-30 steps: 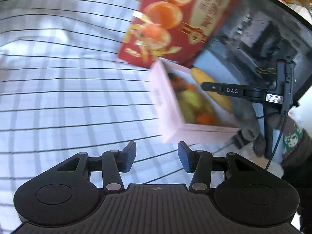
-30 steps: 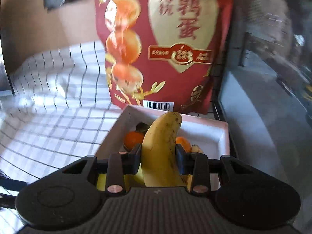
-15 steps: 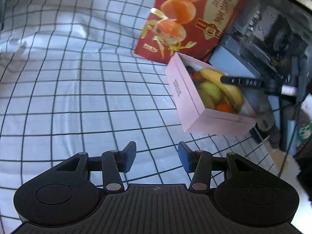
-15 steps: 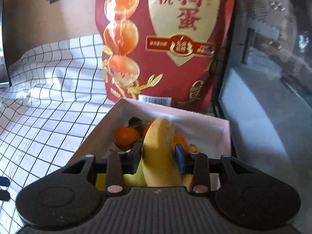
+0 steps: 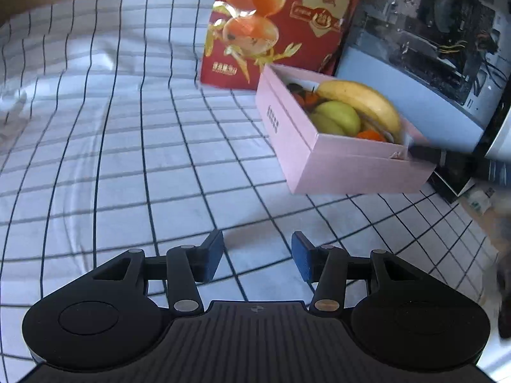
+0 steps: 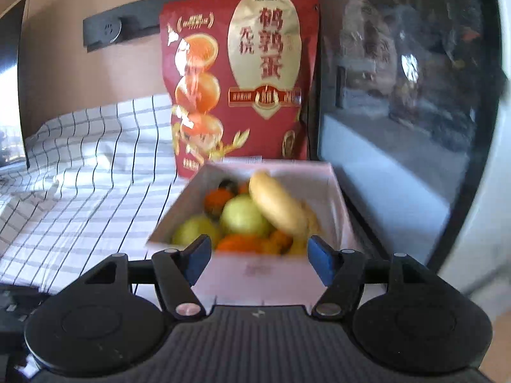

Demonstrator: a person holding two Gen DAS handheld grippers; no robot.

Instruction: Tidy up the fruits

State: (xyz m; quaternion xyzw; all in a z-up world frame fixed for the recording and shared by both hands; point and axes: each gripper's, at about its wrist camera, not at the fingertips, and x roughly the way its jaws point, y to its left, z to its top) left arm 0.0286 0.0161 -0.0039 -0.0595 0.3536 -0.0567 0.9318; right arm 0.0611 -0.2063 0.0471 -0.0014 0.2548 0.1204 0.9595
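A pink box (image 5: 338, 159) stands on the checked cloth and holds a yellow banana (image 5: 364, 102), green pears (image 5: 338, 116) and orange fruits (image 5: 370, 134). In the right wrist view the box (image 6: 265, 274) sits just beyond my right gripper (image 6: 259, 255), with the banana (image 6: 278, 204) lying on top of the pears (image 6: 242, 215). My right gripper is open and empty, in front of the box's near wall. My left gripper (image 5: 257, 253) is open and empty above the cloth, to the left of and nearer than the box.
A tall red snack bag (image 6: 242, 79) stands behind the box, also in the left wrist view (image 5: 274, 22). A dark glass-fronted appliance (image 6: 399, 95) is right of the box. The white checked cloth (image 5: 111, 143) spreads to the left. A wall socket strip (image 6: 108, 30) is behind.
My right gripper opened and let go of the banana, which now lies in the box, then drew back. My left gripper swung so the box sits farther right in its view.
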